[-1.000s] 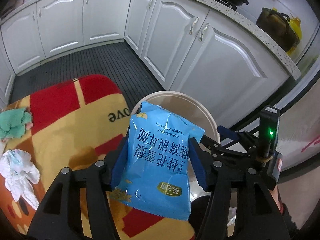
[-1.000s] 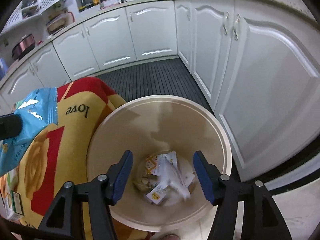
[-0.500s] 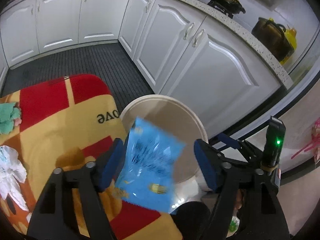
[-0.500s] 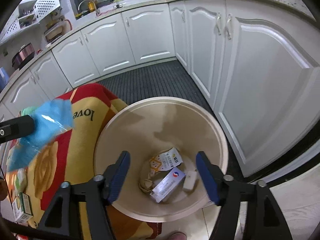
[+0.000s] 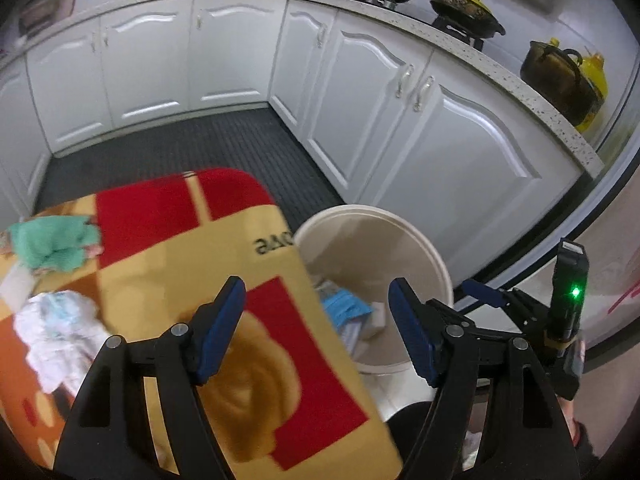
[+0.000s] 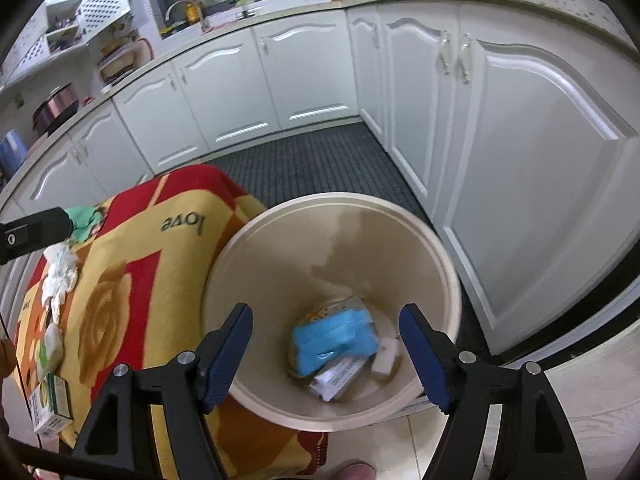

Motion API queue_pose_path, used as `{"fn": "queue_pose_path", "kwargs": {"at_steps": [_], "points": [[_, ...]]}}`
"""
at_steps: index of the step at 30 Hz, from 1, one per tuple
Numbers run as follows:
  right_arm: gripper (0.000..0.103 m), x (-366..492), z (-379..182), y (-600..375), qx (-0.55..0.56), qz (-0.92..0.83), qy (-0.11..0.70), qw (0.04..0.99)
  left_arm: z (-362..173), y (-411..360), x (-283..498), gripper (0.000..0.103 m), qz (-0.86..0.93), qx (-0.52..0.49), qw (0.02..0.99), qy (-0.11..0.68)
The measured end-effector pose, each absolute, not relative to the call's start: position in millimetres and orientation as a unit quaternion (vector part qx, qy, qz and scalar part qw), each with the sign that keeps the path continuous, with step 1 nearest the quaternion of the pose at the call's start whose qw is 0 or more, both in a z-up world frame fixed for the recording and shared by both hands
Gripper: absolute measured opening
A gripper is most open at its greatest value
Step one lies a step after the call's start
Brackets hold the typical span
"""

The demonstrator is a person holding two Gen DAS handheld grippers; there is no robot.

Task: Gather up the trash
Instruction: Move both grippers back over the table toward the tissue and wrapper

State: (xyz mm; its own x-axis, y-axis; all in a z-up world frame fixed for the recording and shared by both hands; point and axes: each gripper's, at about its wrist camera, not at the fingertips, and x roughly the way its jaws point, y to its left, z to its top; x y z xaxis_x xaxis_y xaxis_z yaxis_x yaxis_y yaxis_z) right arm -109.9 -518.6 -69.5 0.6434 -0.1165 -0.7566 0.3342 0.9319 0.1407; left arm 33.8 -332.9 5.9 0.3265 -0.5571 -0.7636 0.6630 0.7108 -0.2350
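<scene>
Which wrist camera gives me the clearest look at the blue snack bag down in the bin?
The right wrist view: it looks straight down into the bin, so the blue snack bag shows nearly whole, lying on other trash. In the left wrist view the blanket-covered table hides most of the bag; only one blue corner shows.

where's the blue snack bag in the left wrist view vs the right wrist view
Left wrist: the blue snack bag shows low and just right of centre, partly hidden behind the blanket edge, inside the bin.
Right wrist: the blue snack bag lies lower centre, on the other trash at the bin's bottom, between the open fingers.
Shared landmark: the beige bin beside the red and yellow blanket.
</scene>
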Motion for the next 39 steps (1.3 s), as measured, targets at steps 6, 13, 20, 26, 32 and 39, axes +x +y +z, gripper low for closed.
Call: {"fn": "queue_pose_path", "kwargs": {"at_steps": [6, 13, 20, 26, 32, 39], "points": [[0.073, -103, -67, -493, 0.124, -0.105, 0.404, 0.900, 3, -303, 37, 0.073, -0.342, 0.061, 0.829, 0.438], [0.074, -95, -57, -463, 0.107, -0.082, 0.401, 0.906, 3, -261, 41, 0.073, -0.315, 0.049, 0.844, 0.432], [0.075, -82, -49, -425, 0.095, -0.042, 0.397, 0.912, 5, -193, 54, 0.073, -0.283, 0.015, 0.851, 0.441], [0.076, -65, -50, -386, 0.088, 0.001, 0.403, 0.911, -1, -122, 76, 0.073, -0.225, -0.032, 0.859, 0.459], [0.076, -40, -57, -342, 0.078, 0.049, 0.416, 0.905, -16, -84, 87, 0.073, -0.188, -0.051, 0.858, 0.475], [0.076, -14, -57, -310, 0.066, 0.080, 0.428, 0.898, -39, -91, 98, 0.073, -0.192, -0.049, 0.847, 0.493]]}}
